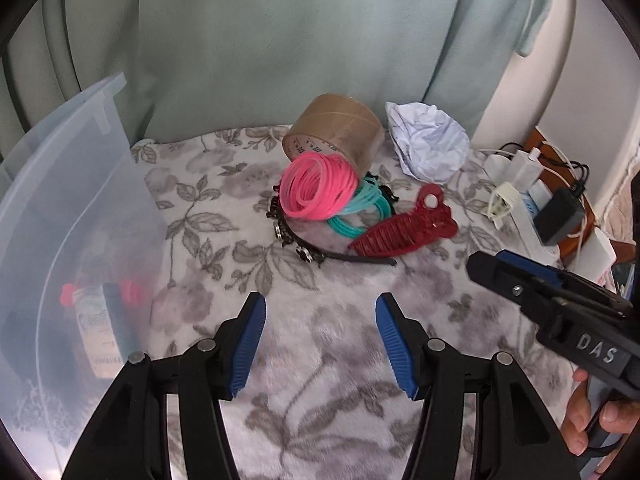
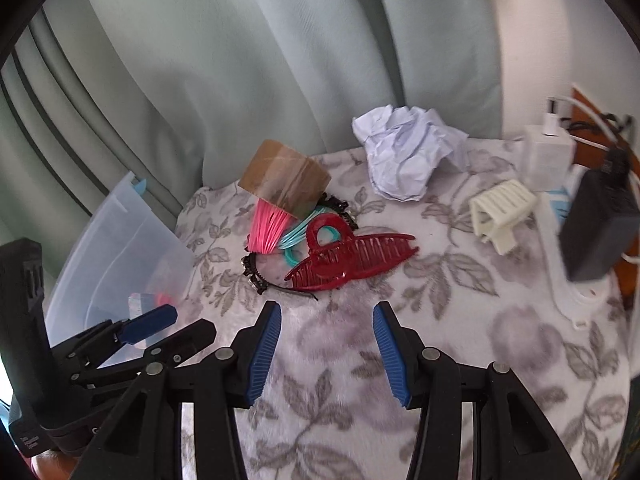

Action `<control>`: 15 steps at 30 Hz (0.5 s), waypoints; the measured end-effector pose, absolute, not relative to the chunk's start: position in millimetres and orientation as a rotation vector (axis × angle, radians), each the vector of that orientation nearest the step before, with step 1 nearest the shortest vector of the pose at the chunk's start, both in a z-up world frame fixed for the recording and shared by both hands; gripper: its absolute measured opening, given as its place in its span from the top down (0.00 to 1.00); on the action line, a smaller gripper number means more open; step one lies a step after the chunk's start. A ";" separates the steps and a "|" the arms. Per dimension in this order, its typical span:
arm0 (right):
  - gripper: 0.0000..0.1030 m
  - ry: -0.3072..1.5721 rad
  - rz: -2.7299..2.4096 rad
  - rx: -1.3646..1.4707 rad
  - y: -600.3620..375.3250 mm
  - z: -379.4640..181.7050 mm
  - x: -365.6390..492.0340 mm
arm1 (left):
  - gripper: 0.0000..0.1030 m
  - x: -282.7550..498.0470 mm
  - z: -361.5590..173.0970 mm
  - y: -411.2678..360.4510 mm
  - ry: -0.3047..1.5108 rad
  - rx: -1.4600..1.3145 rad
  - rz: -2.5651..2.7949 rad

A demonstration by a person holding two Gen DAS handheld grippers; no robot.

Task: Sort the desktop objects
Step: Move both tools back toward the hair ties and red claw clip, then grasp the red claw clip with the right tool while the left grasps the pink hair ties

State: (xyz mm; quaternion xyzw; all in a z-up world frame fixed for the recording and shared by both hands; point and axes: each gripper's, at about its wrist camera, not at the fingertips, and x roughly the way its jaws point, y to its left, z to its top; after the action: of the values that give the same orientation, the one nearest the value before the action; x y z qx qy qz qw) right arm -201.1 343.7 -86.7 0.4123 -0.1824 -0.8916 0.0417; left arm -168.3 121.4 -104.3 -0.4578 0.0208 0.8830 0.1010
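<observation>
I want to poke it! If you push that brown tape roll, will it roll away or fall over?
The brown packing tape roll is round, so it would probably roll. It sits tilted on the pink rubber bands, so a nudge may tip it first. The fuzzy flowered blanket would likely slow it down.

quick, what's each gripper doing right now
left gripper: open, holding nothing
right gripper: open, holding nothing

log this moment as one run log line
left gripper open, empty | right gripper open, empty, facing red plastic hair claw | clear plastic bin at left holds items | pile unsorted
</observation>
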 end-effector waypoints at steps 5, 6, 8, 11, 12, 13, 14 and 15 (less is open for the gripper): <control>0.49 -0.529 -2.732 1.283 342.7 -91.9 -226.5 | 0.43 -189.9 -113.7 118.2 0.050 -1.355 2.609; 0.49 -0.521 -2.733 1.290 345.7 -99.2 -237.4 | 0.43 -194.4 -115.2 118.4 0.050 -1.350 2.608; 0.49 -0.512 -2.735 1.298 352.9 -114.0 -257.6 | 0.43 -203.0 -118.0 119.2 0.052 -1.340 2.607; 0.49 -0.503 -2.749 1.293 359.8 -126.7 -276.6 | 0.43 -216.1 -121.2 121.7 0.061 -1.323 2.605; 0.49 -0.497 -2.762 1.291 364.2 -133.8 -285.9 | 0.43 -219.7 -122.0 122.7 0.064 -1.317 2.602; 0.49 -0.492 -2.771 1.292 363.7 -132.8 -286.6 | 0.43 -224.3 -123.6 124.1 0.069 -1.312 2.601; 0.49 -0.491 -2.775 1.294 364.8 -134.5 -289.6 | 0.43 -229.0 -125.4 125.5 0.074 -1.308 2.599; 0.49 -0.494 -2.777 1.296 368.8 -141.3 -297.4 | 0.43 -233.8 -127.1 126.9 0.079 -1.305 2.598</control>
State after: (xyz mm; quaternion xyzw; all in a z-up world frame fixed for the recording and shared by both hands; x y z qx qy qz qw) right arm -297.4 368.8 -141.3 0.4174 -0.1591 -0.8945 0.0188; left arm -233.8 126.9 -127.1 -0.4456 0.0269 0.8872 0.1166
